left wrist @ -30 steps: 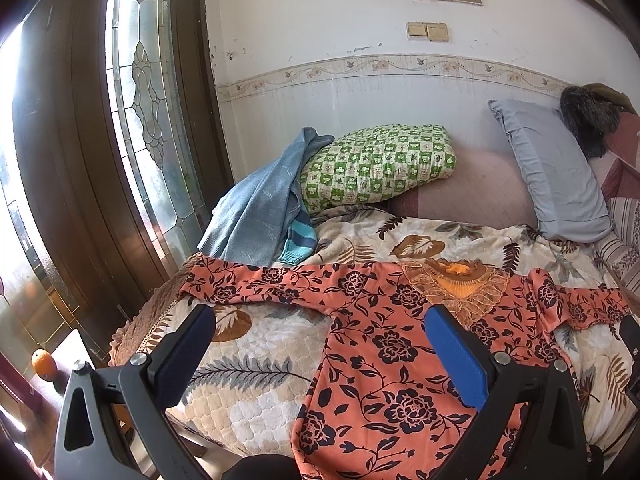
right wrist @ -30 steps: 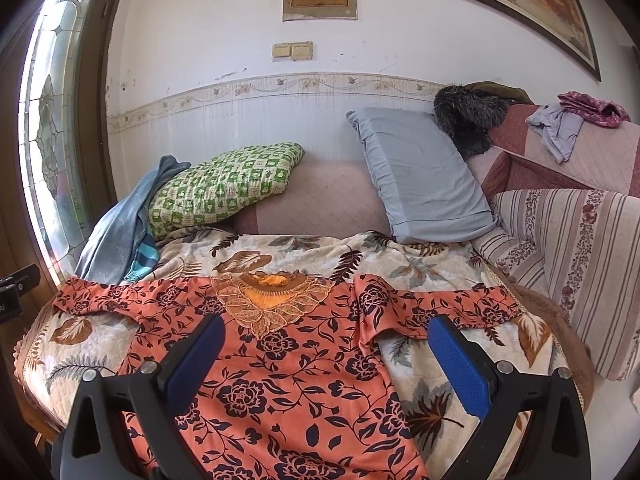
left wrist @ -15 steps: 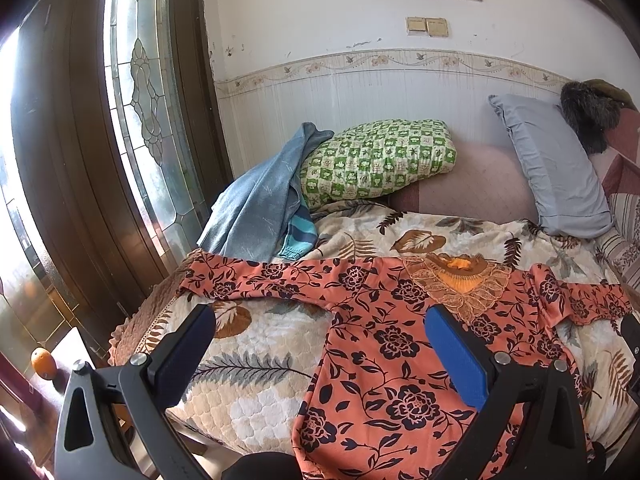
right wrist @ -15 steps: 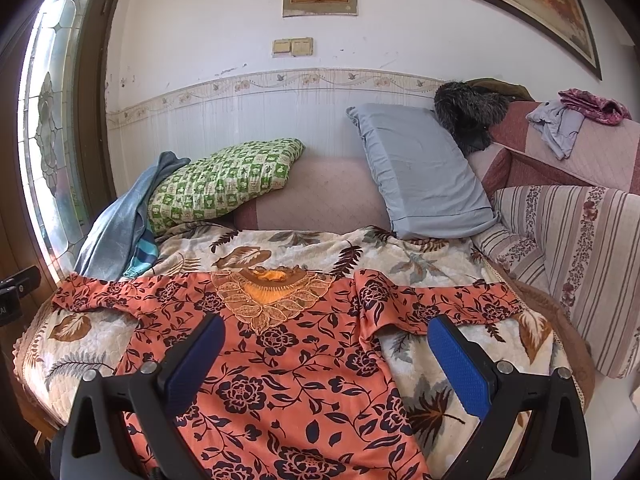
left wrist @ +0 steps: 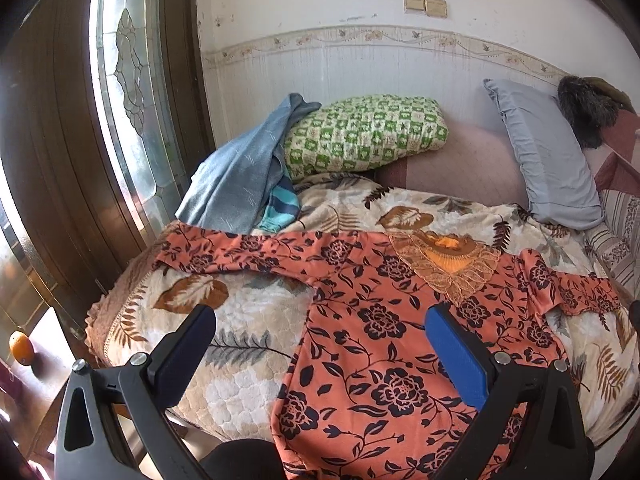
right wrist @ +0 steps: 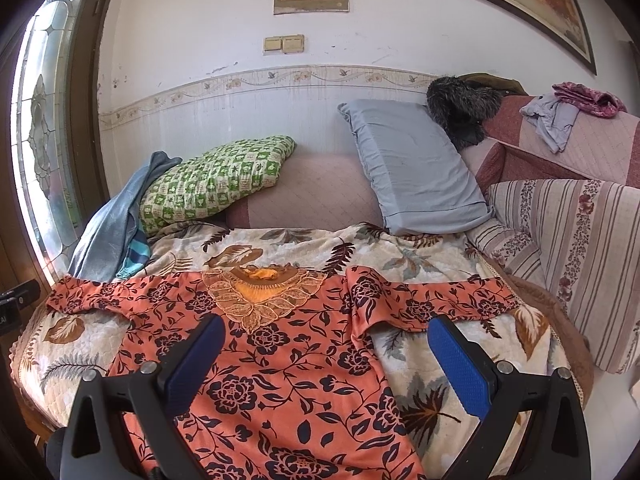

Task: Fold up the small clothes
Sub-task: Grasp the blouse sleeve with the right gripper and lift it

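Note:
An orange dress with black flowers (left wrist: 372,320) (right wrist: 288,360) lies spread flat on the leaf-patterned bedspread (left wrist: 248,320) (right wrist: 420,256), both sleeves stretched out sideways and a lace collar (left wrist: 448,268) (right wrist: 256,296) toward the wall. My left gripper (left wrist: 320,344) hovers open above the dress's left side and the bare quilt. Over the dress's right side, below its right sleeve (right wrist: 432,300), my right gripper (right wrist: 326,354) also stands open. Neither holds anything.
A green checked pillow (left wrist: 360,136) (right wrist: 216,176), a grey pillow (left wrist: 548,160) (right wrist: 412,168) and a blue cloth (left wrist: 240,176) (right wrist: 108,220) rest at the bed's far side. A striped sofa arm (right wrist: 568,248) flanks the right; a wooden door with glass (left wrist: 120,120) is left.
Both grippers have drifted slightly forward and lower toward the bed; the dress looks a little nearer. Nothing was grasped or moved.

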`<state>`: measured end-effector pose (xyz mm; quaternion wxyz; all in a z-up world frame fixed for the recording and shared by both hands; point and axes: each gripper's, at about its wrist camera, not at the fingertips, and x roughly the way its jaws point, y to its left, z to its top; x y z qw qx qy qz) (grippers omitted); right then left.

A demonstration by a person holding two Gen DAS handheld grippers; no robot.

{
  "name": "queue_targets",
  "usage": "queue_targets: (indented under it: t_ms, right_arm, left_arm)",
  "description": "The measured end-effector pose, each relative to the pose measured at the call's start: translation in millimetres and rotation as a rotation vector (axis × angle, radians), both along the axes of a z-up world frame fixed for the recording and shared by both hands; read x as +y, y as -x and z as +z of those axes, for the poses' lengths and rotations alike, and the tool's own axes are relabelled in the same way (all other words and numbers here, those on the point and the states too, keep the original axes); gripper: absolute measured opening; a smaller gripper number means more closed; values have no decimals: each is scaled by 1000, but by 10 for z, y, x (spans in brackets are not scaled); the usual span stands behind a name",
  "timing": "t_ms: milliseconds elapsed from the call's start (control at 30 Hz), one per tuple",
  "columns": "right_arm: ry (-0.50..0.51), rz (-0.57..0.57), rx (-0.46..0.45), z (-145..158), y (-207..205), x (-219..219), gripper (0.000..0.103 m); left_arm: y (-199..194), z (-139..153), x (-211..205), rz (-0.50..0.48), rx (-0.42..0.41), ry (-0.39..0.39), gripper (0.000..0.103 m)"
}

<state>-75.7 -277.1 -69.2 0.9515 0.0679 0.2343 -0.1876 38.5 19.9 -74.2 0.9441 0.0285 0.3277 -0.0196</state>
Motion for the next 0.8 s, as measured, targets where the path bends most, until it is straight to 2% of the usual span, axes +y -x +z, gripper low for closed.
queue_targets:
  t_ms: [167,267,367,500,567,667,800]
  right_arm:
    - [-12,-144,0,-48,155,-516,102]
    - [-30,-246,1,-108,319,-904,102]
    - [-83,-324,6,-211,480,-1302,102]
    - [-217,-390,-3,-406,652,-1777,102]
    - [-305,-386,-4,-525,643,-1985,102]
    - [-427,-351,7,-713,471,-2248,101]
    - [-621,-324,-12,-1031,114,-2645,95]
  left_arm:
    - [-77,-447,76,-8,163,81,103]
    - [9,-529,51,-3,166,82,103]
    - [68,-467,-15,-31,156,90,103]
    - [36,-364,-147,-79,149,78,103]
    - [-46,-345,-239,-100,144,57,103]
    - [-263,-364,-394,-109,123,18,103]
    - [-705,-490,-637,-114,131,0,103]
